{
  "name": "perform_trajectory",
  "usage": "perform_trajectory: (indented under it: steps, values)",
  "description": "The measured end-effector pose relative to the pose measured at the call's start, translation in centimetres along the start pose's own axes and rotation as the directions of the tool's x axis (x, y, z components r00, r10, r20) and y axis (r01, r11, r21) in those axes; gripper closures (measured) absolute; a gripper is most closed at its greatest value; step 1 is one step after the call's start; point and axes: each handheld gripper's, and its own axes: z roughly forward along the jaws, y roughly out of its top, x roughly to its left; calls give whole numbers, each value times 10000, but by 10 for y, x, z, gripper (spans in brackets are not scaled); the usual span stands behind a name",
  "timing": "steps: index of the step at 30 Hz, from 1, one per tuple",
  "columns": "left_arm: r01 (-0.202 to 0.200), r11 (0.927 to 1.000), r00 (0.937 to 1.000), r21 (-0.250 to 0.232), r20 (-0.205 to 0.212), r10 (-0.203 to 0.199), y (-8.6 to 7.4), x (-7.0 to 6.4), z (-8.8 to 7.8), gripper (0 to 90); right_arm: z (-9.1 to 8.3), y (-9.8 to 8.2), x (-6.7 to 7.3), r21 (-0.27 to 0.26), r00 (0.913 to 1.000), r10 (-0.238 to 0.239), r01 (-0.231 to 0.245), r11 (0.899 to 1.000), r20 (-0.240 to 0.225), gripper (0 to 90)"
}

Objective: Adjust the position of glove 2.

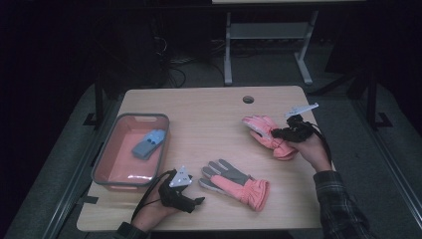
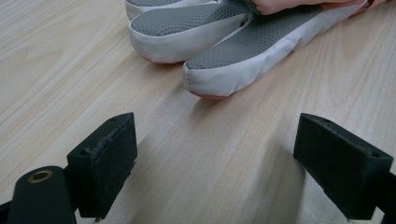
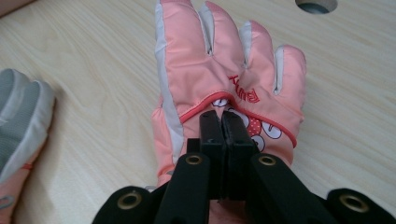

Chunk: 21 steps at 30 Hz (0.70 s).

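Note:
A pink glove (image 1: 263, 130) lies back up at the right of the wooden table; its cartoon print and red lettering show in the right gripper view (image 3: 219, 70). My right gripper (image 1: 281, 133) (image 3: 222, 114) is shut on the fabric of its back near the red trim. A second pink glove (image 1: 231, 181) lies palm up near the front edge, grey palm showing. Its white-edged grey fingers (image 2: 224, 42) point toward my left gripper (image 1: 199, 200) (image 2: 217, 123). That gripper rests low on the table just short of them, open, with bare wood between the pads.
A pink bin with a grey rim (image 1: 107, 164) stands at the left and holds a folded blue item (image 1: 148, 143). A round cable hole (image 1: 248, 99) sits near the table's far edge. A white table frame (image 1: 268, 45) stands on the floor beyond.

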Motion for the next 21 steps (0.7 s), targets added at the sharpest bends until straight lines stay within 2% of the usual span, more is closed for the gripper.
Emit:
perform_trajectory:
  steps: [2, 11, 17, 21]
  values:
    - [1, 10000, 10000, -4, 0, -1, 0, 0, 0, 126, -5, 1, 3, -79, 10000, -60, 60, 10000, -33, 888]
    - [2, 10000, 10000, 0, 1, -2, 0, 0, 0, 126, -20, 5, 25, -334, 9971, -314, 292, 9990, -694, 888]
    - [0, 10000, 10000, -1, 1, 0, 0, 0, 0, 126, -31, 9, 47, -479, 9915, -824, 779, 9958, -1007, 888]
    - [-49, 10000, 10000, 0, -18, 49, 0, 0, 0, 126, -34, 11, 57, -549, 9878, -901, 837, 9950, -1272, 888]
